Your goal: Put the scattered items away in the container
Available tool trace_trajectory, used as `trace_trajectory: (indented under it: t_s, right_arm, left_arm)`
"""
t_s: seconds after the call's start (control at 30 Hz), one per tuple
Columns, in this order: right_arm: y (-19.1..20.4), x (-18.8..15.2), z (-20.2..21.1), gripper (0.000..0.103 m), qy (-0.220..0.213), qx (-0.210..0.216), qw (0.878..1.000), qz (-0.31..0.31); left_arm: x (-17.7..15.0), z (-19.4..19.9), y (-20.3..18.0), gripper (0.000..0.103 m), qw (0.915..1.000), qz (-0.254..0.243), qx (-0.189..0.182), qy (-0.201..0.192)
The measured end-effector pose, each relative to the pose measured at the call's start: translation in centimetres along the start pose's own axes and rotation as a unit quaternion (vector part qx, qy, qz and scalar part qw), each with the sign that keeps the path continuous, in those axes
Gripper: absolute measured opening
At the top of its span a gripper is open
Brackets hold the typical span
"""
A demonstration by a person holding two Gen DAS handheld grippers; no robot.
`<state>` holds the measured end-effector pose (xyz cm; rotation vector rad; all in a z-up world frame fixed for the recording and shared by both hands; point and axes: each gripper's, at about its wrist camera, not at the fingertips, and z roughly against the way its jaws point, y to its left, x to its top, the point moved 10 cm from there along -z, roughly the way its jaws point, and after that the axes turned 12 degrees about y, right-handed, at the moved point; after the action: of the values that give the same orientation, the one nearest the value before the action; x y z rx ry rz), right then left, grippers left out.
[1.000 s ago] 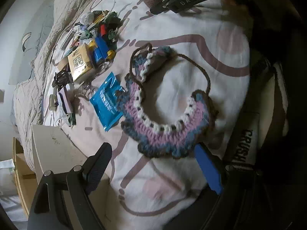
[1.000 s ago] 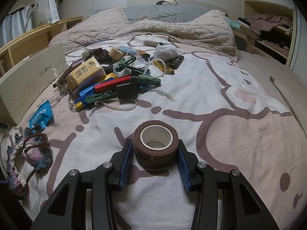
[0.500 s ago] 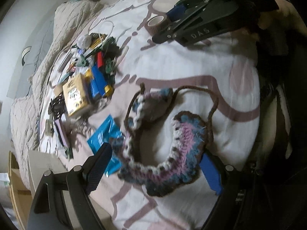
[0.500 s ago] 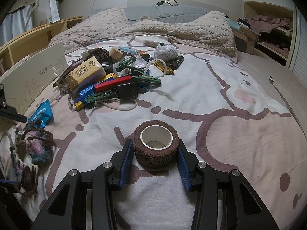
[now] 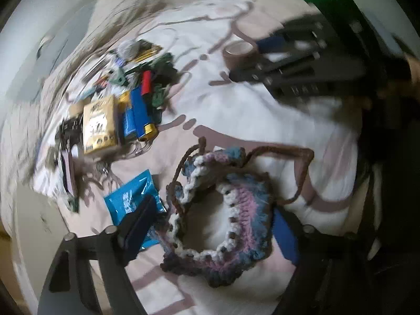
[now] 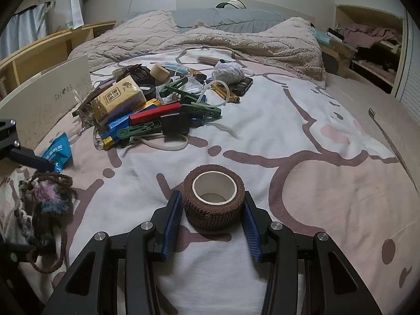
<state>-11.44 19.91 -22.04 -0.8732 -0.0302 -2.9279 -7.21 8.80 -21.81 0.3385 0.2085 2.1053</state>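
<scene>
Crocheted pouch (image 5: 231, 225): fuzzy, ruffled; bandage roll (image 6: 214, 197): ribbed cylinder.

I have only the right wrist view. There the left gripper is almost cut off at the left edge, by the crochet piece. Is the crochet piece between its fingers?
Observer: Yes. In the left wrist view the crochet piece lies between the fingers of the left gripper. The jaws have just been closing, but blur hides whether the pads press on it.
Operator: Is anything else caught there?
Observer: One finger overlaps the blue packet, so the packet may come along.
Operator: Does that view show my side?
Observer: Yes, the right gripper is shut on the brown roll, with a person's hand behind it.
</scene>
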Motion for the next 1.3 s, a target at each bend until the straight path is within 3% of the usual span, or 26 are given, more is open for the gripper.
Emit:
trace_trajectory:
  t_s: [0.3,0.47,0.67,0.93,1.3]
  right_arm:
    - [0.2,-0.1,0.1,0.045,-0.020,-0.021,1.000,0.001]
    - [0.2,0.0,0.3,0.045,-0.032,-0.022,0.999,-0.006]
    - [0.2,0.0,0.3,0.045,-0.040,-0.023,0.999,-0.009]
    - [0.5,0.0,0.4,0.043,-0.038,-0.041,0.998,-0.008]
    - [0.5,0.5,1.8,0.043,-0.024,-0.047,0.998,-0.017]
  left_arm:
    - [-0.2,0.0,0.3,0.053,0.9925,0.105,-0.059,-0.022]
    - [-0.5,0.3,0.7,0.040,0.9839,0.160,-0.067,-0.044]
    - [-1.0,0.5,1.7,0.030,0.9673,0.232,-0.070,-0.076]
    - [-2.2,0.9,3.0,0.017,0.9313,0.332,-0.105,-0.108]
    - [-3.1,3.9,5.9,0.016,0.9127,0.369,-0.083,-0.154]
